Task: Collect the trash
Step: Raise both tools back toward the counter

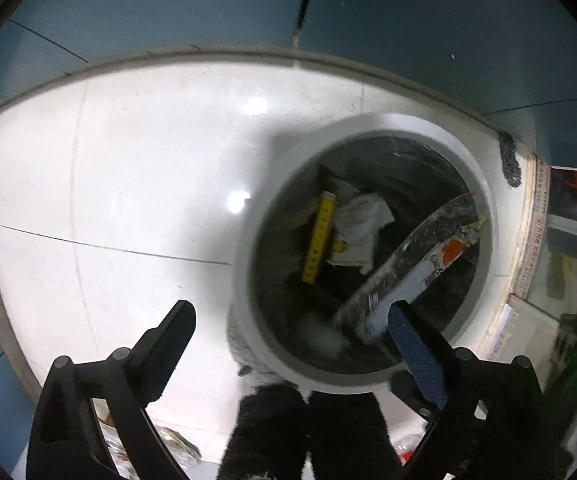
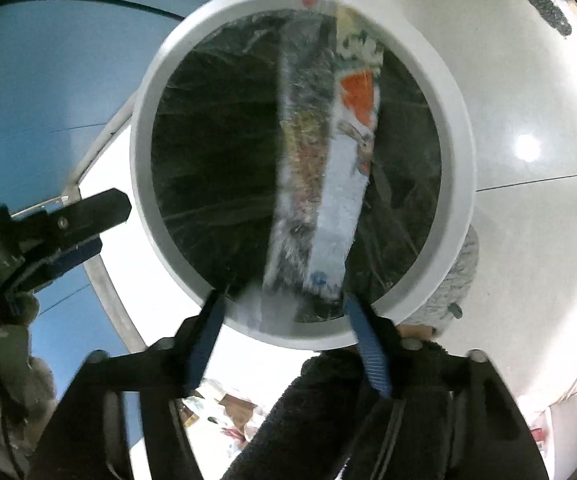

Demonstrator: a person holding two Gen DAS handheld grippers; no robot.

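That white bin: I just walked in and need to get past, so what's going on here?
A person with a gripper in each hand is collecting trash. A long printed wrapper lies slanted in the white bin, which has a dark liner. Both grippers are open above the rim, the right gripper straddling the wrapper's near end without pressing it, the left gripper alongside. A yellow strip and crumpled paper are already inside.

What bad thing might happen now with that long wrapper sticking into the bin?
1. The long crinkly printed wrapper lies slanted across the round white bin's mouth, with its near end by the rim. It might catch there or slide out onto the white floor.
2. The right tool is open right at the rim, so a bump might tip the bin.
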